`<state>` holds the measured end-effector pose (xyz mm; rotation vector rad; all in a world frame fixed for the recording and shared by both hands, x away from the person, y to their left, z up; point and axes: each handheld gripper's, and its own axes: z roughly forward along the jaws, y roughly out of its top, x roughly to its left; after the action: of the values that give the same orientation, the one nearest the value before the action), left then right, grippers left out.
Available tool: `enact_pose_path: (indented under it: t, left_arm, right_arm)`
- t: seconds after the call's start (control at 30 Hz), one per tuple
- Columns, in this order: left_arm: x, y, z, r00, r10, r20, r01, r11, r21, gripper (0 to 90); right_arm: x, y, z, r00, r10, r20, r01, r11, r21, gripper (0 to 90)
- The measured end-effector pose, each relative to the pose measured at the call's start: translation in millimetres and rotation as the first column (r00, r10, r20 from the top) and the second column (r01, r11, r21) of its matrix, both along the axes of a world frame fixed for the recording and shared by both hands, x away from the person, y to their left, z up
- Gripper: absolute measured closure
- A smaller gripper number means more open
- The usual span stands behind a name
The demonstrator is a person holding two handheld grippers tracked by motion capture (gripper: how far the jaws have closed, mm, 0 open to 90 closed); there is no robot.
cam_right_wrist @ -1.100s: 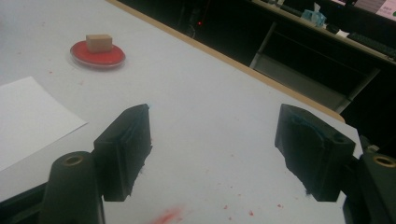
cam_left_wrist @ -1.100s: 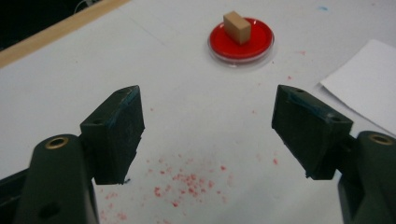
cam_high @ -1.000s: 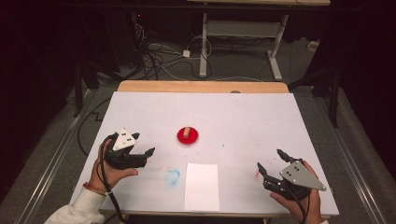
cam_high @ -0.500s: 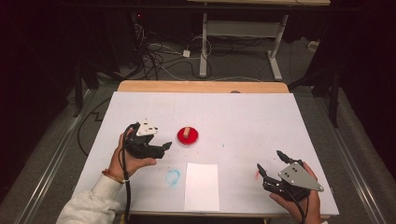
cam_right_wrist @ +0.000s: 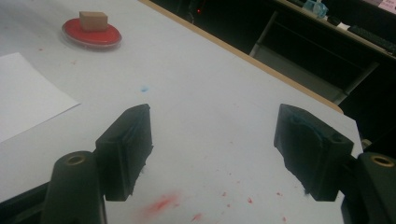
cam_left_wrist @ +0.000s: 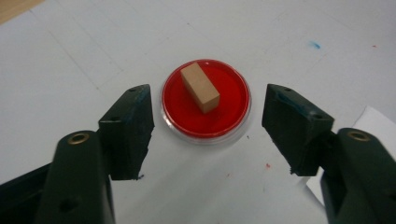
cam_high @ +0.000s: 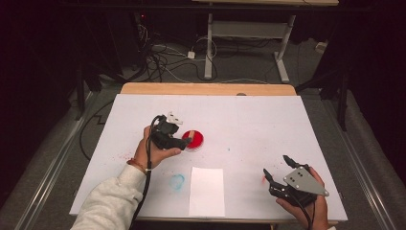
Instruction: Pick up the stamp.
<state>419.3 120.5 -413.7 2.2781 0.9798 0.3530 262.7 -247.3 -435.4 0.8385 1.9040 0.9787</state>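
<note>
Approach step: left gripper (cam_left_wrist: 205, 135), jaws apart (just been closing, nothing between), faced wooden stamp block (cam_left_wrist: 200, 87) on red ink pad (cam_left_wrist: 229, 116) at 12 o'clock; next, straddle block & clamp. Right gripper (cam_right_wrist: 212, 154) idle, jaws apart.

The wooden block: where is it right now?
The wooden block lies on the red ink pad, left of the table's middle in the high view. The open left claw sits just short of it, and the white paper sheet lies nearer the person.
</note>
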Motion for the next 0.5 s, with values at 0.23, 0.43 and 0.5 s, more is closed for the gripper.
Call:
enact_pose_path:
  t: [0.23,0.43,0.5]
  left_arm:
    - [25.0,-20.5,-5.2,0.9961,0.031,-0.082,-0.026,0.9978,0.061,46.0]
    - [42.4,-26.7,-12.6,0.9837,0.093,-0.154,-0.076,0.9907,0.113,51.8]
    - [44.6,-29.0,-13.9,0.9826,0.091,-0.162,-0.073,0.9909,0.114,54.7]
  right_arm:
    - [1.5,2.3,-3.2,1.0,0.004,-0.009,-0.004,0.999,-0.034,28.4]
    - [1.7,2.3,-5.1,0.9999,0.008,-0.015,-0.008,0.999,-0.047,28.6]
    - [1.8,1.7,-5.3,0.9999,0.006,-0.015,-0.007,0.999,-0.054,28.7]
